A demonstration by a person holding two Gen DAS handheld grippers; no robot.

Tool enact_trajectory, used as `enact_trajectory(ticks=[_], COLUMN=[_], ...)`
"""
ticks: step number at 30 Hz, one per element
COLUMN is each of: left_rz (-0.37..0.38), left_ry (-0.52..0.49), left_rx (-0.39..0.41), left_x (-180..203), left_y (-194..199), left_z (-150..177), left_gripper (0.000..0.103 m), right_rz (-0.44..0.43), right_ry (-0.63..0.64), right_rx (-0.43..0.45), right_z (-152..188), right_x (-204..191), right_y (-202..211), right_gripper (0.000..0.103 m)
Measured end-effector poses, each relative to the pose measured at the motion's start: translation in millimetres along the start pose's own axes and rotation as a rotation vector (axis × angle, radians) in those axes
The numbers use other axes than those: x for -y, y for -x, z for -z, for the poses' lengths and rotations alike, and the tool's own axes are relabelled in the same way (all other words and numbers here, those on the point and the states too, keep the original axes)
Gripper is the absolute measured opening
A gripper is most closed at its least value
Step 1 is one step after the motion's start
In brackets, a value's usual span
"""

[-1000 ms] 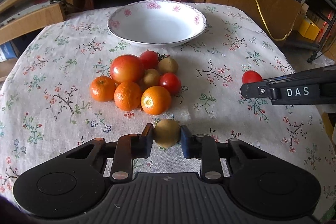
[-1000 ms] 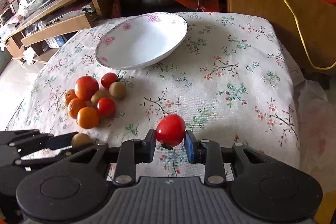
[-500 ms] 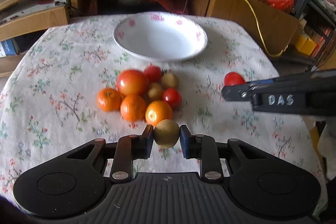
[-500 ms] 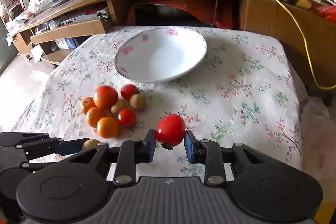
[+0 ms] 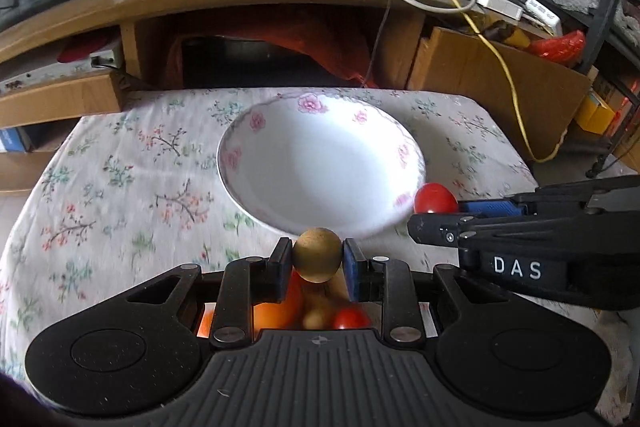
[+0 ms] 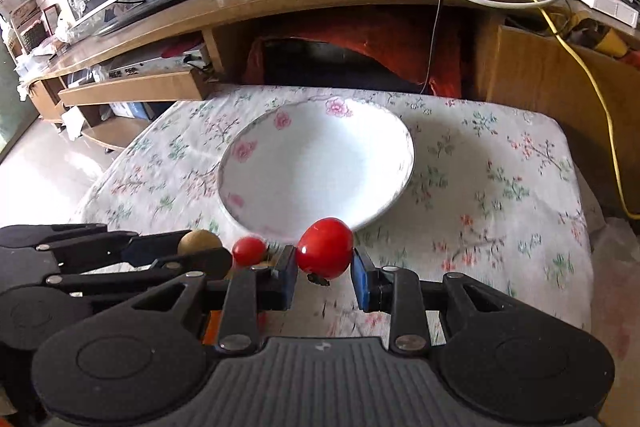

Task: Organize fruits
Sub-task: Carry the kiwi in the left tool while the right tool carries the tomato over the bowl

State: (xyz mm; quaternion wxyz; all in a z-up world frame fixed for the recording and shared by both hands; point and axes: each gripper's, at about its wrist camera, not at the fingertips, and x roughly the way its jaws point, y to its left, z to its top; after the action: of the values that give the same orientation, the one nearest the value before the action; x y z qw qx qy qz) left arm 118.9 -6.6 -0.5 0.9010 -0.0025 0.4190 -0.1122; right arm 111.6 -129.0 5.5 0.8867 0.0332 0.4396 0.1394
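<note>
My left gripper (image 5: 317, 263) is shut on a round brown-green fruit (image 5: 317, 254) and holds it just short of the near rim of the white flowered bowl (image 5: 320, 163). My right gripper (image 6: 324, 267) is shut on a red tomato (image 6: 325, 252), also near the bowl's (image 6: 316, 167) front rim. The right gripper and its tomato (image 5: 435, 198) show at the right of the left wrist view. The left gripper and its fruit (image 6: 199, 242) show at the left of the right wrist view. The pile of oranges and tomatoes (image 5: 320, 315) lies below the left gripper, mostly hidden.
The bowl stands empty on a flowered tablecloth (image 5: 132, 179). A wooden desk (image 5: 240, 7) with cables and a yellow cord (image 5: 504, 75) stands behind the table. One small red tomato (image 6: 249, 250) of the pile shows between the grippers.
Both grippers have risen and moved forward toward the bowl with their fruits. The fruit pile has slid under the left gripper. Both grips are unchanged.
</note>
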Motion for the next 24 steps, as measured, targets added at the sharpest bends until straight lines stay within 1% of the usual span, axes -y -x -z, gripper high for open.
enact_trajectory(ticks=[10,14,24], left_rz=[-0.027,-0.037,-0.062], left_ry=[-0.004,0.003,-0.015], left_rx=[-0.007,-0.021,-0.032], left_x=[-8,-11,-9], left_y=[-30,-40,-50], left_z=[-21,-22,-22], left_gripper=[0.034,0.034,0.033], right_rz=[0.004,0.002,0.001], right_ry=[0.012,0.016,0.062], right_rx=[-0.017,-0.020,-0.028], right_z=[-26,-33,-34], right_x=[10,14,14], right_y=[-39,-49,-66], right_gripper=[0.029,0.029,0.029])
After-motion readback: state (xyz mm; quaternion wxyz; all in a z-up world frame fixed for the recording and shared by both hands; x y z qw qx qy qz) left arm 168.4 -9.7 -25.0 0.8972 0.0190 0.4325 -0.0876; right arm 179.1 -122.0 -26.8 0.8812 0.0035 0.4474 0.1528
